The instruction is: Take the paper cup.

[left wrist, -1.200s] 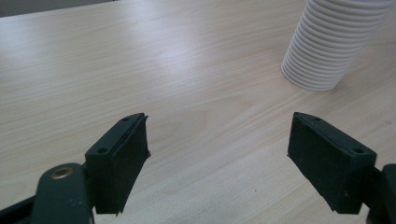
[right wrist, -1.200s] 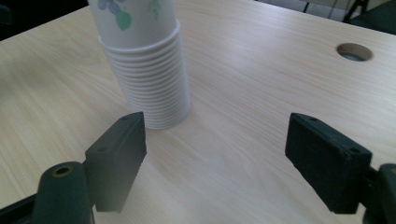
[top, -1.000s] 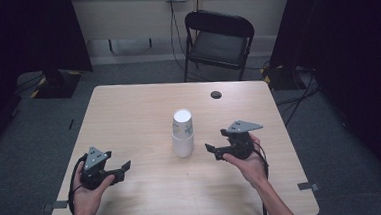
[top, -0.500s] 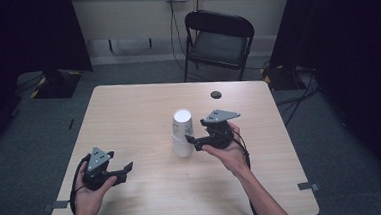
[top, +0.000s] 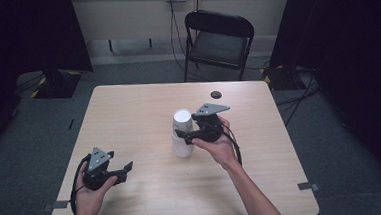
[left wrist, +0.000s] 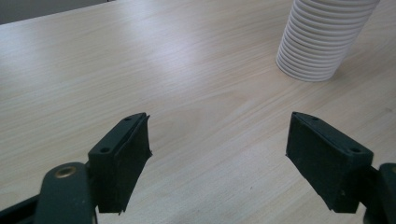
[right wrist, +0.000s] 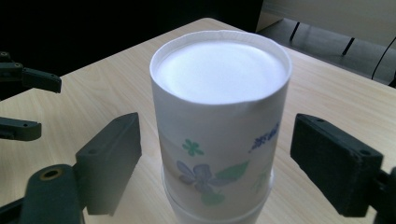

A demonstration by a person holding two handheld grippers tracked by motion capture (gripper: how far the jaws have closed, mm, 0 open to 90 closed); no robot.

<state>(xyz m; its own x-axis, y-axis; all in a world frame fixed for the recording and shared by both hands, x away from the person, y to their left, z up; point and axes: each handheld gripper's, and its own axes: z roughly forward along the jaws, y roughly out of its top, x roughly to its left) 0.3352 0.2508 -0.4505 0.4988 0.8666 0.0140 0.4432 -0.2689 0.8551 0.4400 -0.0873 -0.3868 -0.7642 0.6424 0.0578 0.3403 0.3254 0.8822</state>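
An upside-down stack of white paper cups (top: 182, 133) stands mid-table (top: 128, 111). Its top cup (right wrist: 219, 126) has a flower print. My right gripper (top: 179, 134) reaches the top of the stack from the right. In the right gripper view (right wrist: 219, 158) the top cup stands between the black pads (right wrist: 112, 158), with gaps on both sides; the jaws have just been opening. My left gripper (top: 127, 167) rests near the front left, open with nothing in it (left wrist: 219, 154). The ribbed stack (left wrist: 322, 42) lies ahead of it to the right.
A small black round object (top: 216, 94) lies on the table near the far right edge. A black folding chair (top: 219, 40) stands beyond the far edge. Bare wood spreads left of the stack.
My right gripper has moved left from the table's right side to the cup stack and risen a little, so the top cup now sits between its jaws. The left gripper stayed put.
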